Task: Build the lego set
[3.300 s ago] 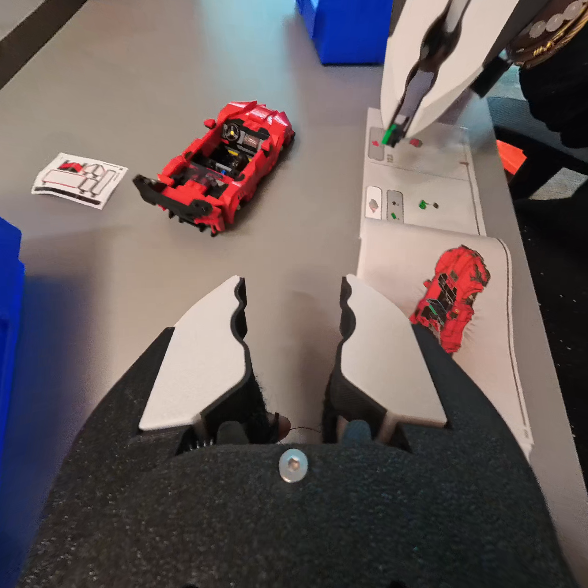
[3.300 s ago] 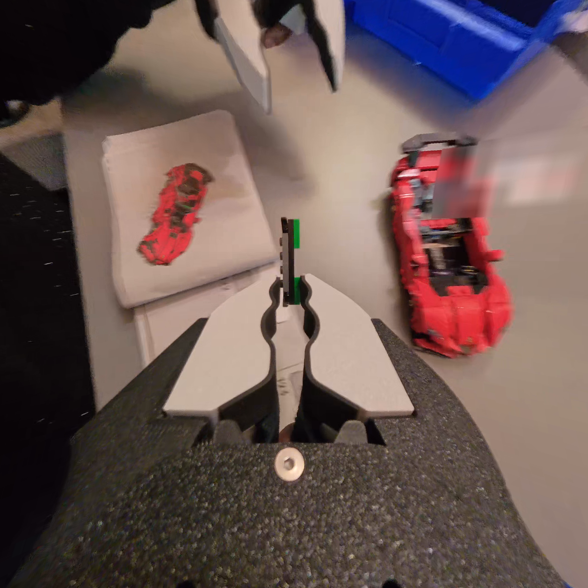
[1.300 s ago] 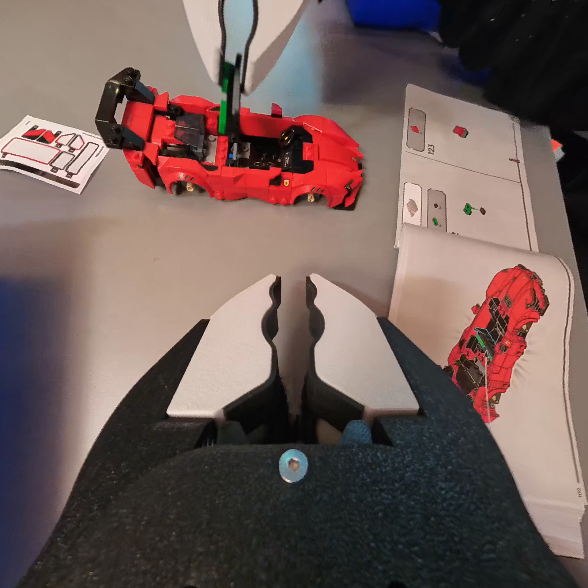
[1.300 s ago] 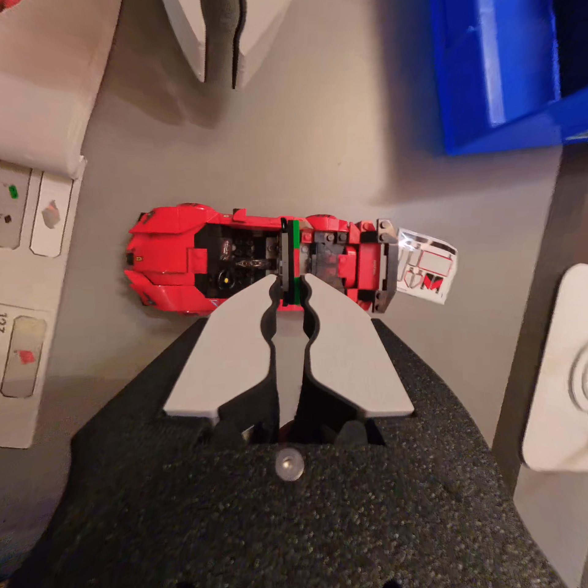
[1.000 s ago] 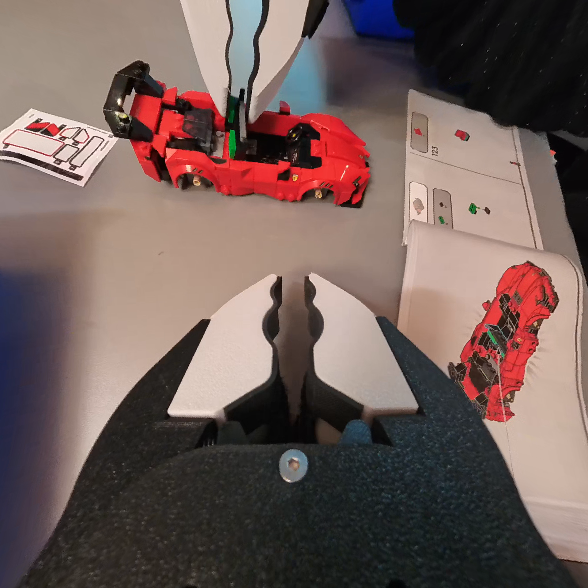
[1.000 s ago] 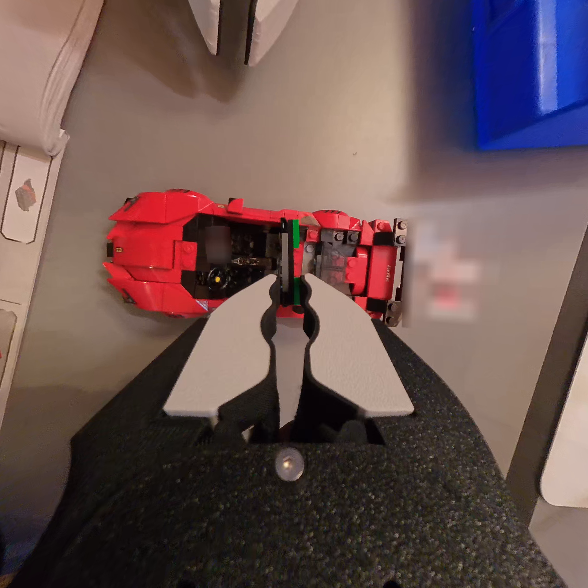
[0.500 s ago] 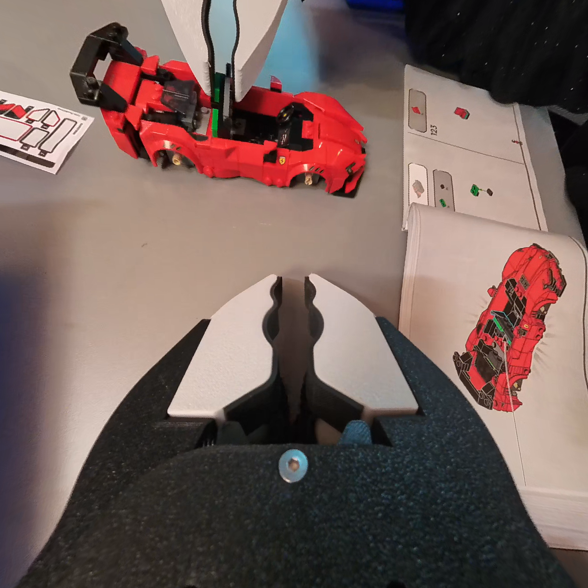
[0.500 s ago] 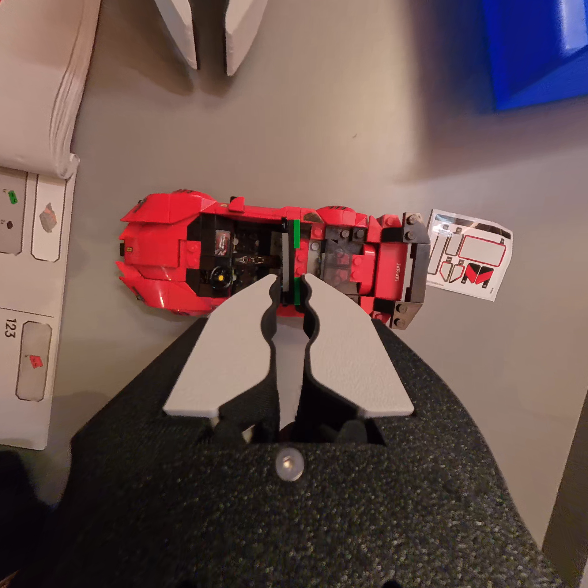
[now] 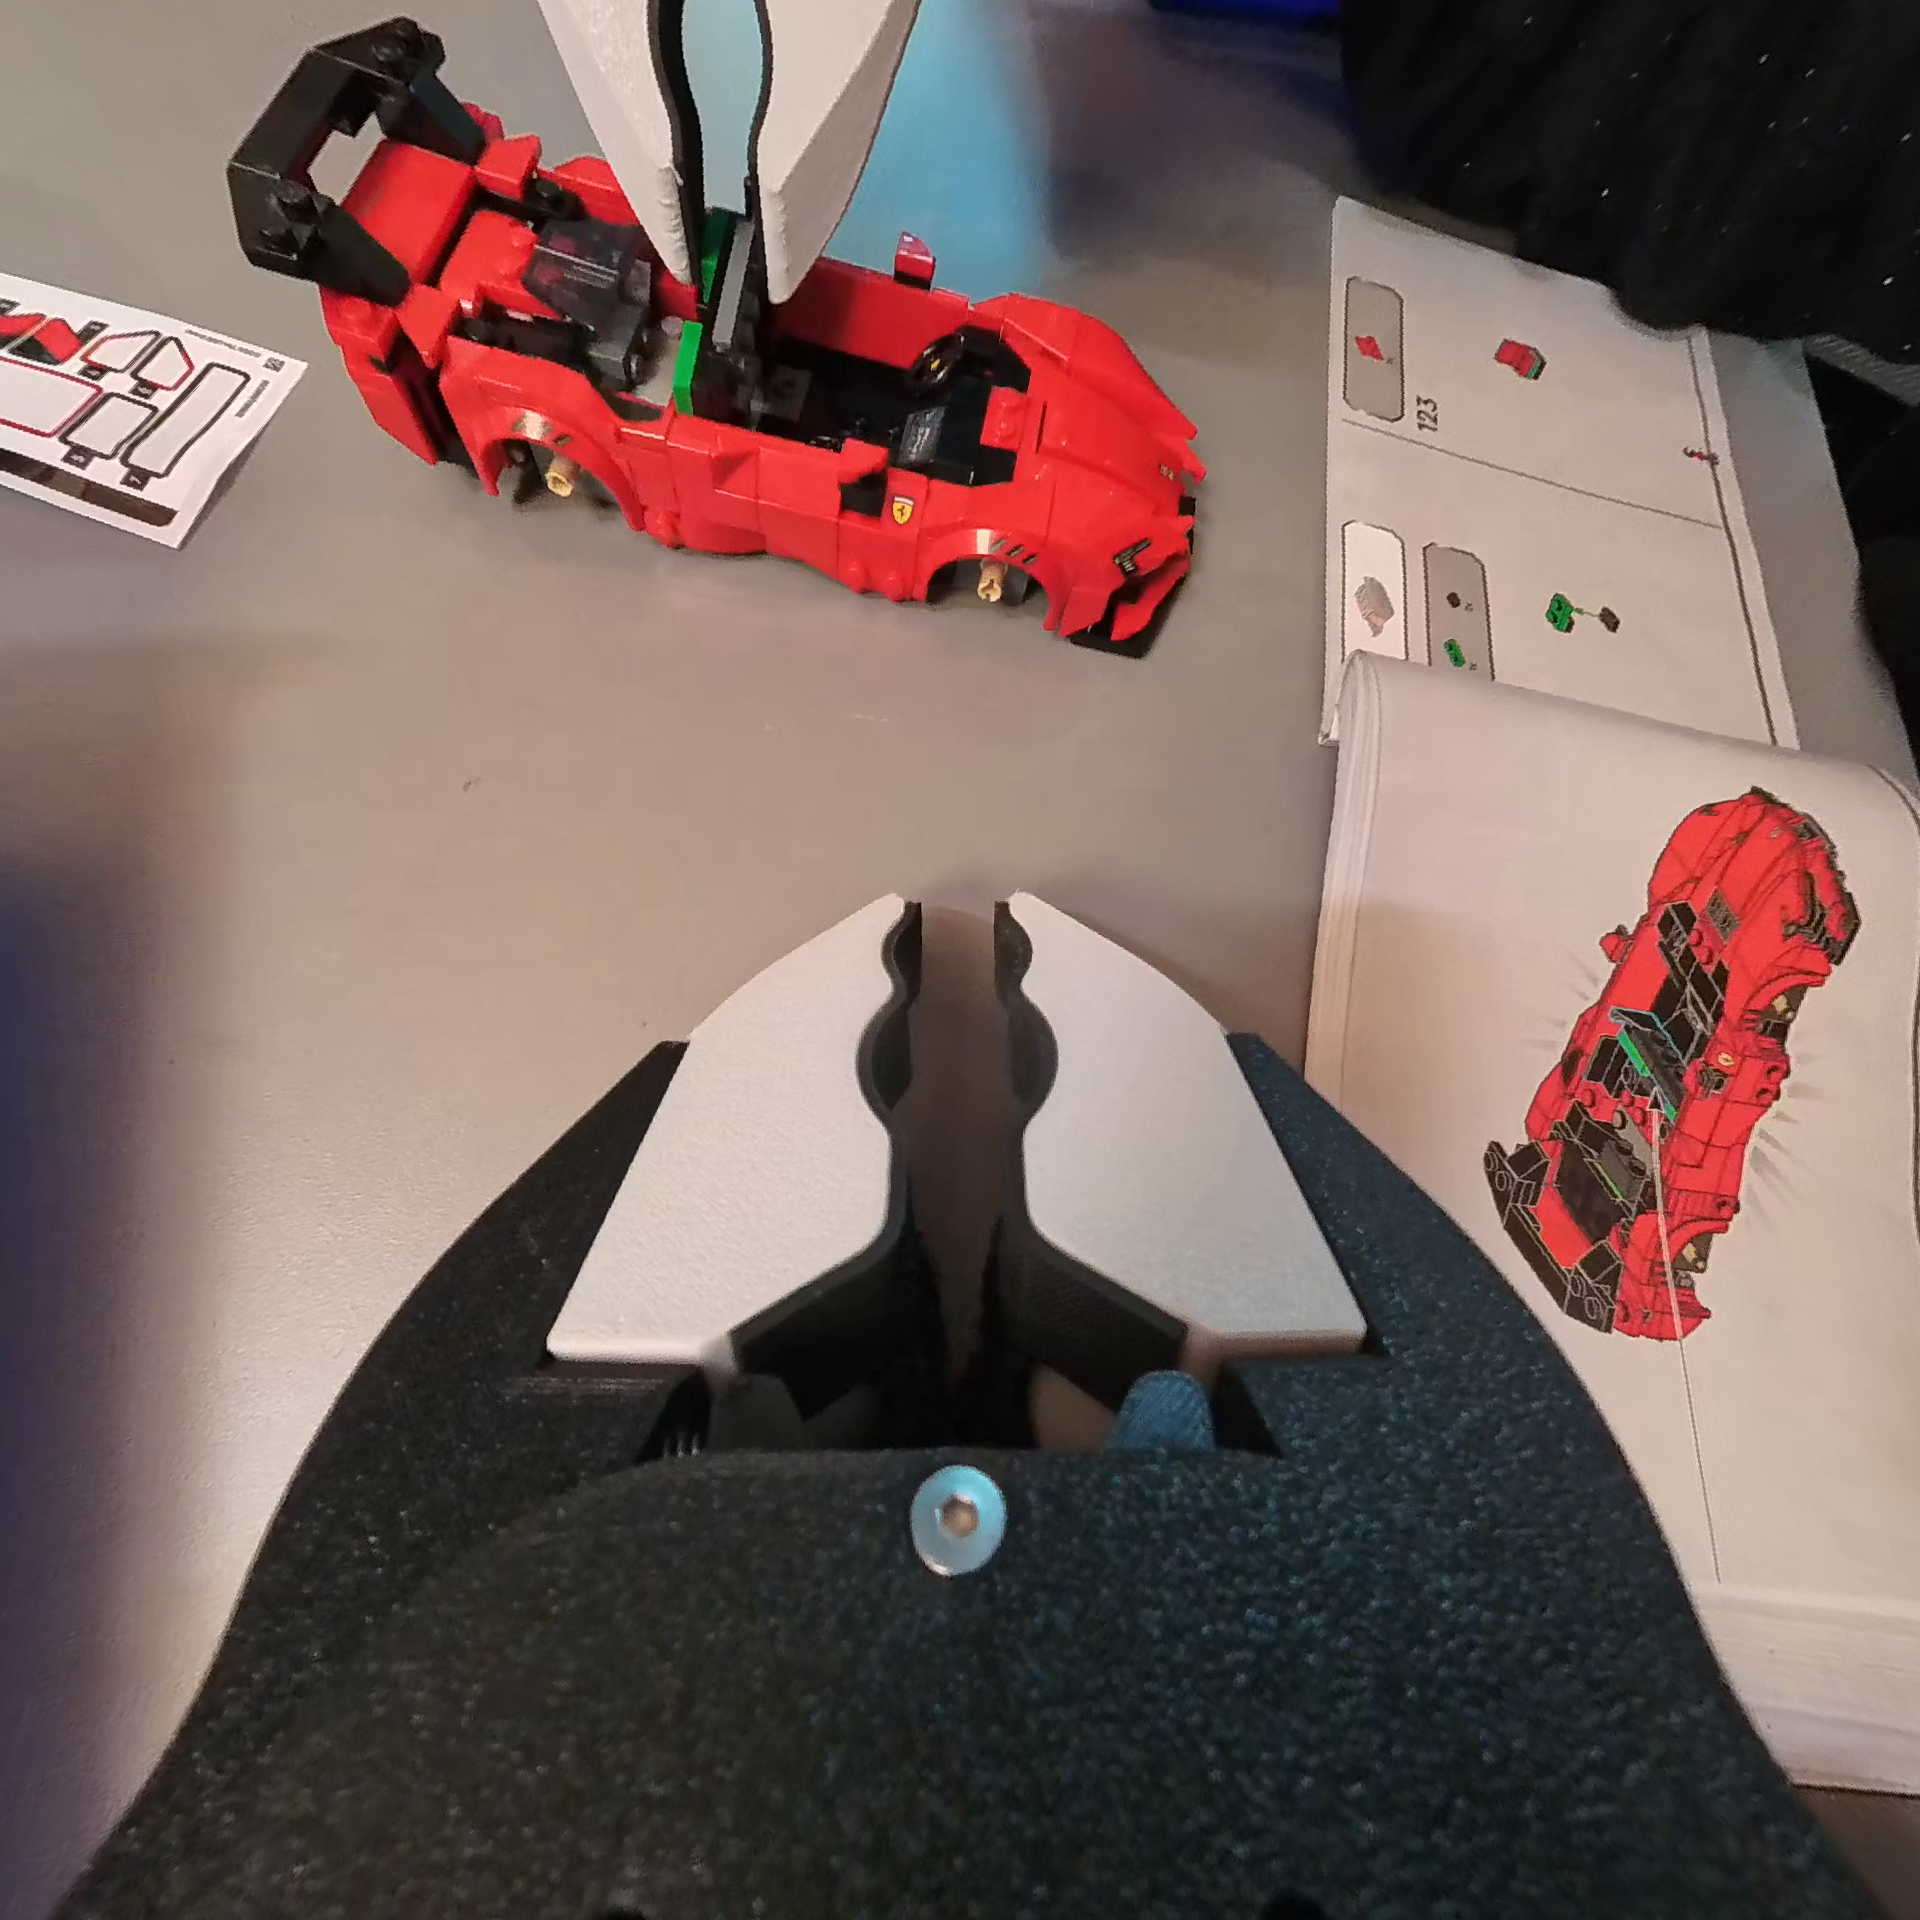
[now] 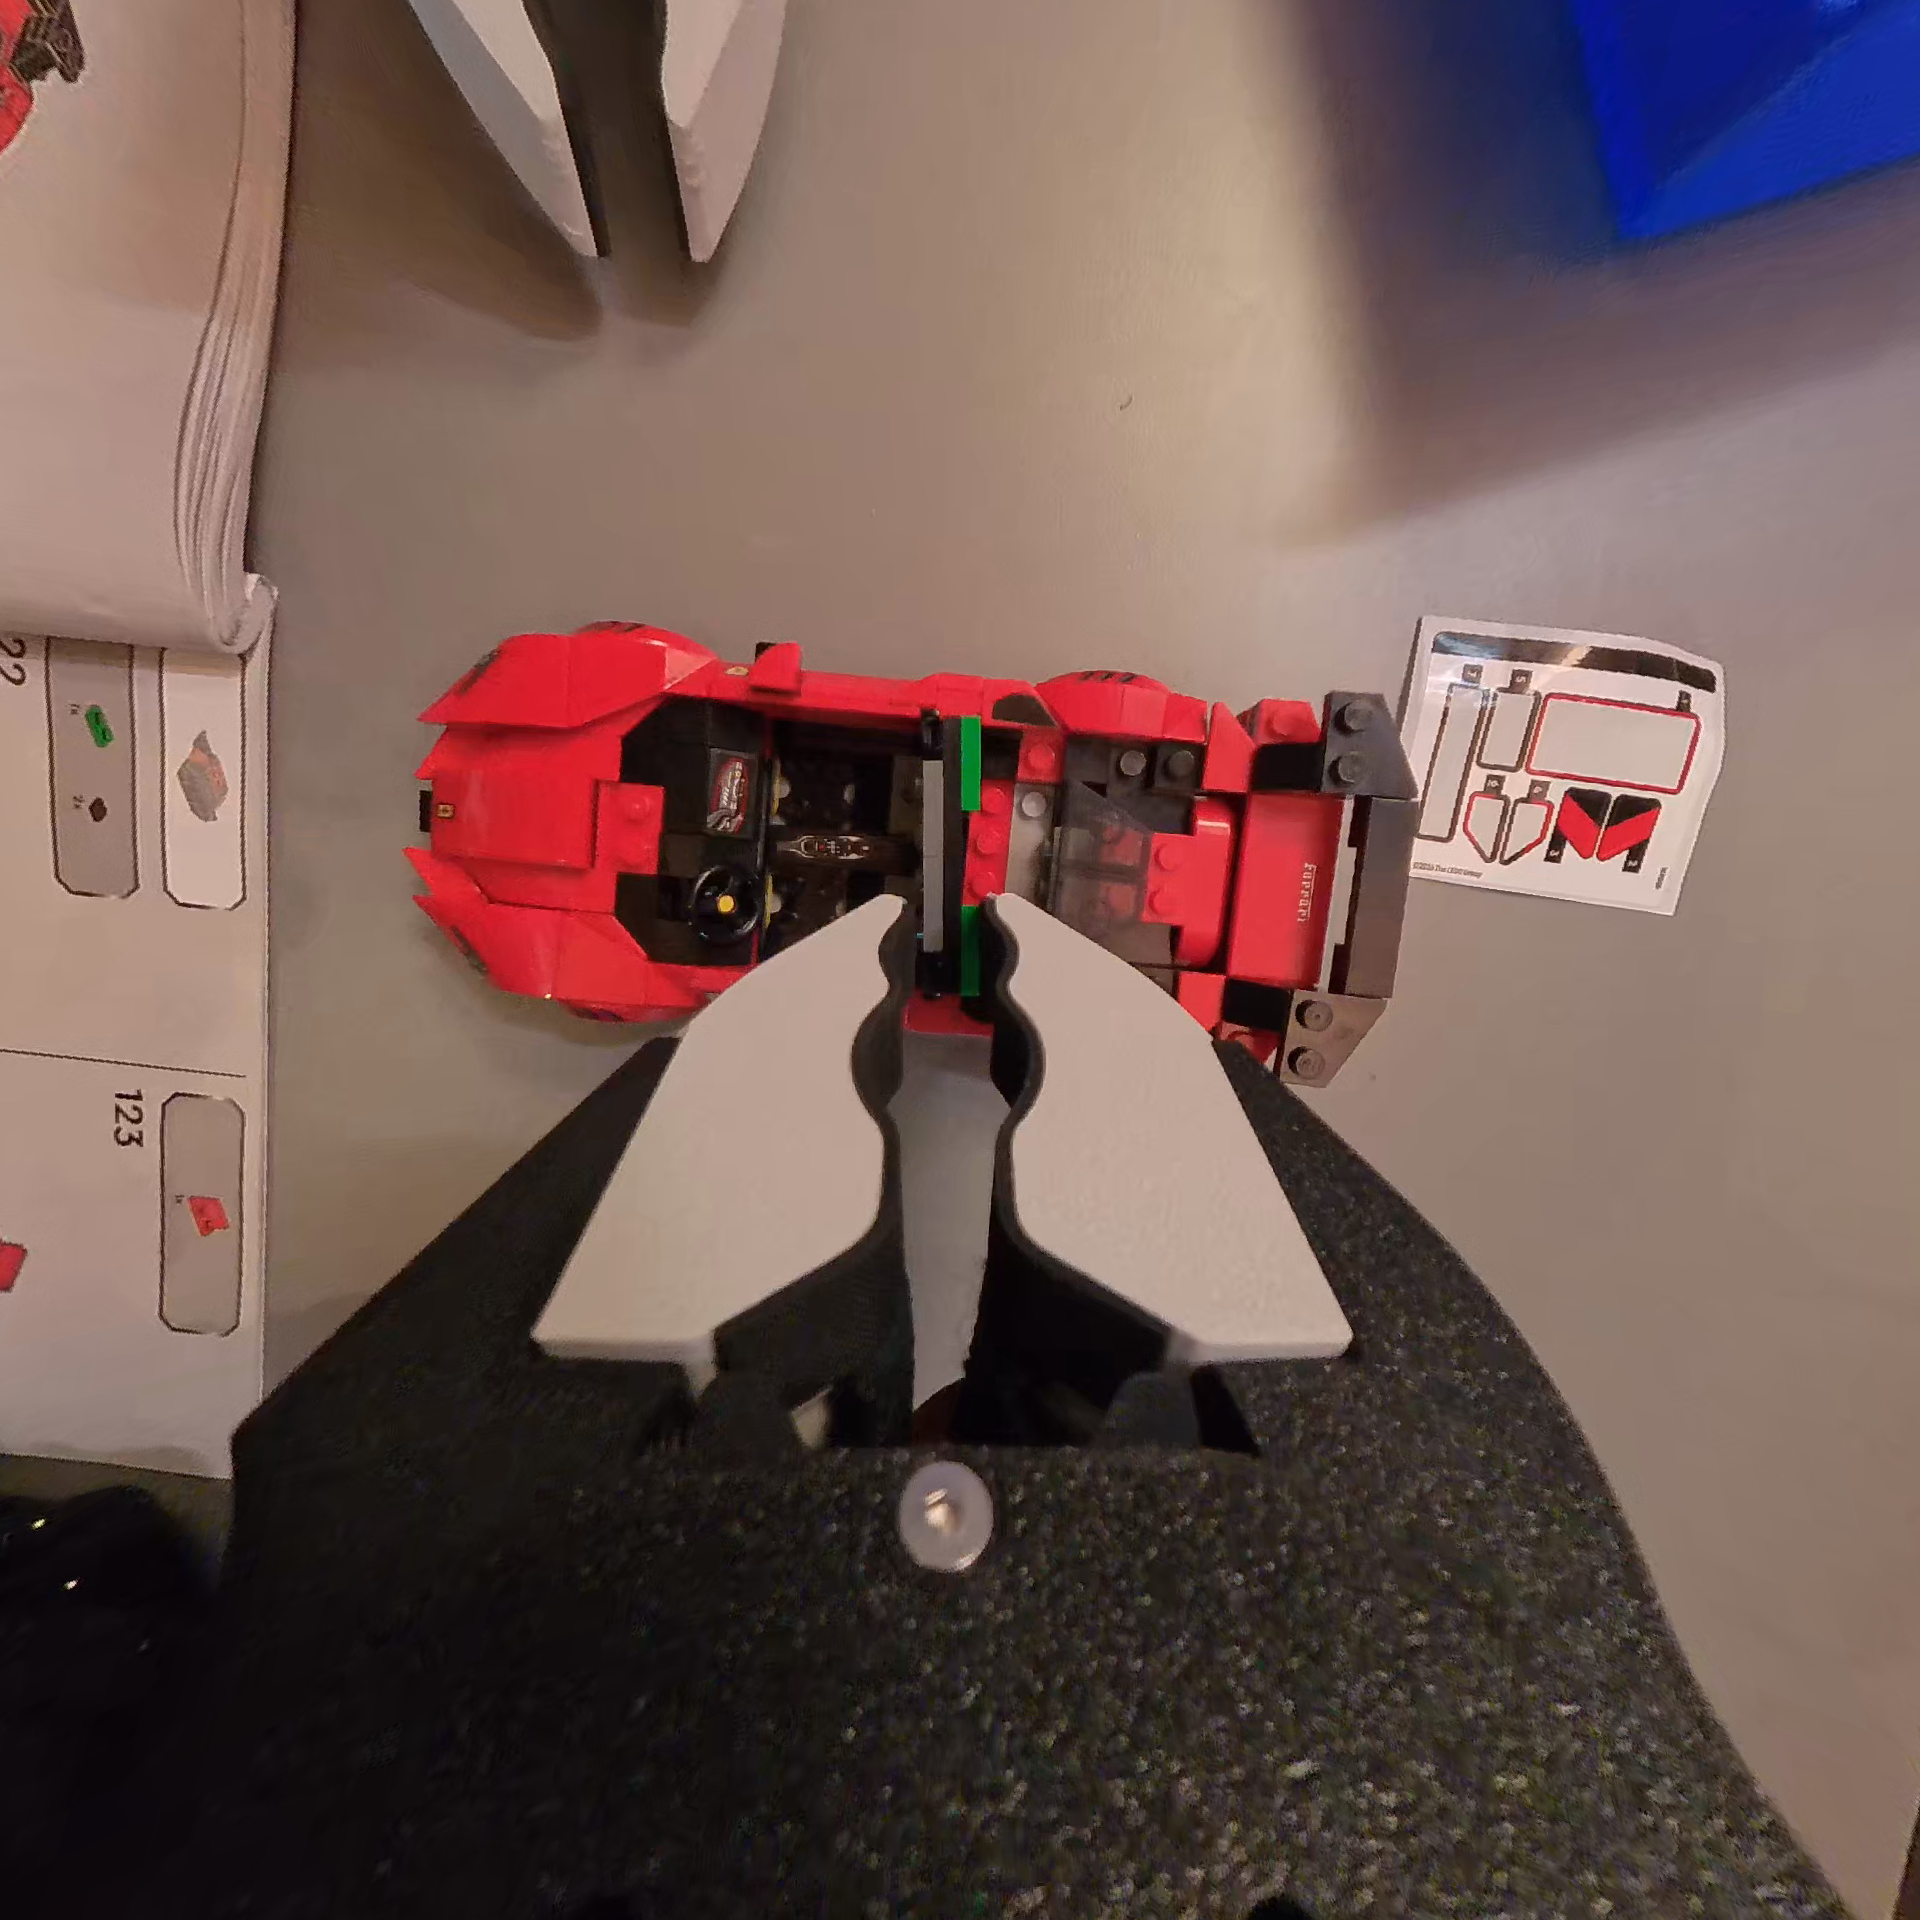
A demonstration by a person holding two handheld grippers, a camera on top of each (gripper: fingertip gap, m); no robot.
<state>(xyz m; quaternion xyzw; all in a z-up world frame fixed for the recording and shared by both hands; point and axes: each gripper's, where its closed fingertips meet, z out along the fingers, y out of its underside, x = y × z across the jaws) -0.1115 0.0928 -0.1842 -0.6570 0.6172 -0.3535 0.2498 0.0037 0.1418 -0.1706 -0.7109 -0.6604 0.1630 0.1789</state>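
The red lego car (image 9: 790, 468) stands on the grey table, nose to the right in the left wrist view; it also shows in the right wrist view (image 10: 582, 821), seen from above. My right gripper (image 10: 945, 909) is shut on a thin black and green piece (image 10: 948, 821) and holds it upright across the car, just behind the cockpit, touching the body. In the left wrist view the right gripper (image 9: 722, 239) comes down from above with the piece (image 9: 704, 332). My left gripper (image 9: 956, 909) is shut and empty, over bare table in front of the car.
An open instruction booklet (image 9: 1558, 935) lies right of the car and shows in the right wrist view (image 10: 125, 364). A sticker sheet (image 9: 135, 416) lies by the car's rear wing (image 10: 1558, 769). A blue bin (image 10: 1766, 104) stands beyond. The left gripper (image 10: 634, 244) shows at the top of the right wrist view. The gap from one gripper's tips to the other's is roughly 12 cm.
My right gripper carried the black and green piece from over the booklet to the car and has come lower onto it. My left gripper closed from open and stays in place.
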